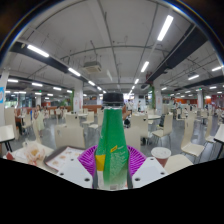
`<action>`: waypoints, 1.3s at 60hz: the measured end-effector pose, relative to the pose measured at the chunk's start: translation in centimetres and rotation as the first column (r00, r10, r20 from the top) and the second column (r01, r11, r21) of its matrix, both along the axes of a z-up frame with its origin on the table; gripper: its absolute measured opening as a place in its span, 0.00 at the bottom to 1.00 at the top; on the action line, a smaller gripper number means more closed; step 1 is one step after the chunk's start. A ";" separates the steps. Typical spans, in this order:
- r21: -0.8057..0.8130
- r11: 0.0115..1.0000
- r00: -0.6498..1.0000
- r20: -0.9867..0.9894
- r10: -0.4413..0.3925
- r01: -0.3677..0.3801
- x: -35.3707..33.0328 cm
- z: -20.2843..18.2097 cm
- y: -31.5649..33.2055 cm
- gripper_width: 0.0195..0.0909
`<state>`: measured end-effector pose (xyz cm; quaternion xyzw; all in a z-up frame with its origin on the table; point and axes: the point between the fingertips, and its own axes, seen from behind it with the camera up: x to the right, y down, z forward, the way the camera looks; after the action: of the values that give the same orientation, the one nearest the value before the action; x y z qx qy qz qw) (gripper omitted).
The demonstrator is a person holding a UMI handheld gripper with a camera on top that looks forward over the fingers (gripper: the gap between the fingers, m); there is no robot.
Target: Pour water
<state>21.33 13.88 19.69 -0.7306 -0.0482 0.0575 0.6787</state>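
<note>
A green plastic bottle (113,140) with a dark cap and a yellow label stands upright between my fingers. Both purple pads (92,157) press against its sides, so my gripper (113,165) is shut on it. The bottle is lifted, its lower part hidden by the gripper body. A white paper cup (161,155) with a red inside stands on the table just right of the fingers, beyond them.
A large hall with long ceiling lights, pillars, and several tables and chairs stretches behind. A table (60,158) with papers lies to the left, with a person's hand (33,152) near it.
</note>
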 end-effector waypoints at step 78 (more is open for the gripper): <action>-0.456 0.873 0.985 0.058 -0.164 0.173 -0.8 -9.7 -14.3 0.92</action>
<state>20.48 -0.47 9.99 -0.8722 0.0246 0.0016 0.4885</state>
